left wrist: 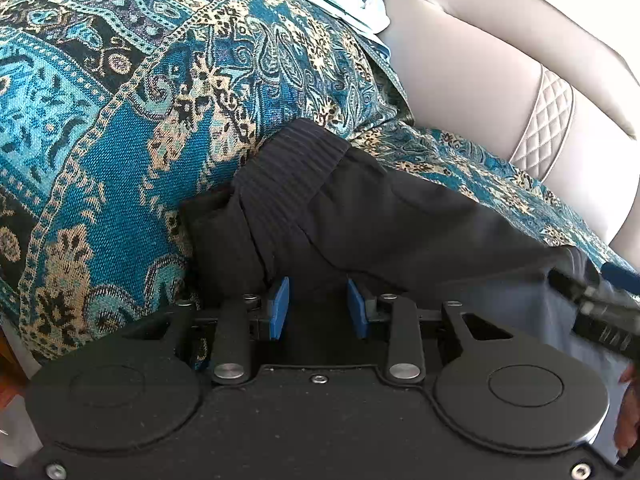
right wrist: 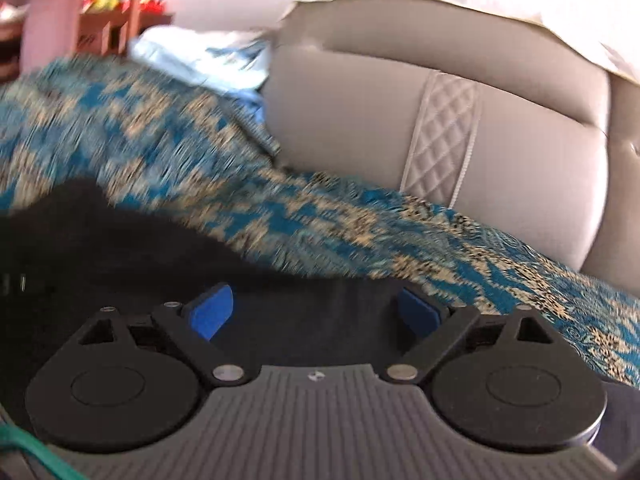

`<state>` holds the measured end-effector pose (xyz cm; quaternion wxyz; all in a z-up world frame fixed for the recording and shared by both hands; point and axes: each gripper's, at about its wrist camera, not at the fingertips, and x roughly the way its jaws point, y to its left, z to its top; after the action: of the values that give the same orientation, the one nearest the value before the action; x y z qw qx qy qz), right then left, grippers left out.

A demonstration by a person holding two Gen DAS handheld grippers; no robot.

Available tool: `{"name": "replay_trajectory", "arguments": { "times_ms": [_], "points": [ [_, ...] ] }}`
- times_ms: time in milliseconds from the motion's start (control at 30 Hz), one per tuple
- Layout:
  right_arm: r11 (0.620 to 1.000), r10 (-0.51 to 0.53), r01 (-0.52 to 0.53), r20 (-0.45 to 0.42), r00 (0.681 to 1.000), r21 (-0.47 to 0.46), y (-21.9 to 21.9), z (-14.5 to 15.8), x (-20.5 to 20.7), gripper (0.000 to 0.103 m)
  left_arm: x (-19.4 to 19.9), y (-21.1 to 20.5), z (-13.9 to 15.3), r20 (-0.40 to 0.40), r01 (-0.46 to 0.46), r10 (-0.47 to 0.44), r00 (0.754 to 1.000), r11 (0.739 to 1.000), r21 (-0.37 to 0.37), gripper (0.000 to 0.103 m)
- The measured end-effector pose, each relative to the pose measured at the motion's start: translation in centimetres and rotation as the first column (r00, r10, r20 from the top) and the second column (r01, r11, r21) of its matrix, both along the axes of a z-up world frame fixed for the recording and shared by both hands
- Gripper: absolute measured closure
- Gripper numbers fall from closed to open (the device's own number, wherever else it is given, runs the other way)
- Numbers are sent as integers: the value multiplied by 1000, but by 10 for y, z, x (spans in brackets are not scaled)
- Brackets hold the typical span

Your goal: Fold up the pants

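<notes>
The black pants (left wrist: 360,216) lie bunched on the patterned teal throw (left wrist: 120,128) that covers the sofa seat, with the ribbed waistband (left wrist: 292,160) at the top of the pile. My left gripper (left wrist: 318,308) is shut on a fold of the black cloth, which fills the gap between its blue pads (left wrist: 280,304). In the right wrist view, which is blurred, the pants (right wrist: 120,240) spread out to the left and under my right gripper (right wrist: 314,312). Its jaws stand wide open over the black cloth and its pads (right wrist: 212,312) press on nothing.
The beige leather sofa back (left wrist: 500,60) with a quilted strip (right wrist: 440,136) rises behind the throw. Pale blue laundry (right wrist: 208,56) lies at the far end of the seat, and a wooden shelf (right wrist: 116,20) stands beyond. Some blurred dark gear (left wrist: 600,308) and a hand (left wrist: 628,404) show at the right edge.
</notes>
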<state>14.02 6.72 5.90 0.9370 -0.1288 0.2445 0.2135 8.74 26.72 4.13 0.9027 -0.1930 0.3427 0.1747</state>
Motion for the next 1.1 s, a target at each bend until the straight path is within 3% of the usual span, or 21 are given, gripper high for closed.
{"name": "replay_trajectory", "arguments": {
  "times_ms": [133, 333, 500, 600, 733, 900, 1100],
  "points": [
    [1000, 0, -1, -30, 1000, -30, 5, -11, -4, 6, -1, 0, 0, 4, 0, 0, 1000, 1000, -5, 71],
    [994, -71, 82, -136, 988, 77, -15, -21, 22, 0, -1, -4, 0, 0, -2, 2, 1000, 1000, 9, 71],
    [988, -71, 89, -143, 987, 124, -25, -6, 23, 0, 1, -3, 0, -2, -1, 1, 1000, 1000, 9, 70],
    [986, -74, 89, -112, 991, 144, -39, 8, 14, 0, 3, -2, 0, 4, -1, 1, 1000, 1000, -2, 64],
    [982, -99, 112, -87, 991, 154, -71, 21, -1, 0, 6, -4, -1, 8, 4, -4, 1000, 1000, 9, 55],
    [968, -172, 185, -88, 981, 170, -130, 30, -19, 0, 5, -11, -2, 9, -1, 1, 1000, 999, 49, 50],
    [915, -314, 342, -154, 937, 212, -229, 36, -31, 0, 3, -15, -1, 2, -6, 6, 1000, 997, 75, 47]
  ]
}}
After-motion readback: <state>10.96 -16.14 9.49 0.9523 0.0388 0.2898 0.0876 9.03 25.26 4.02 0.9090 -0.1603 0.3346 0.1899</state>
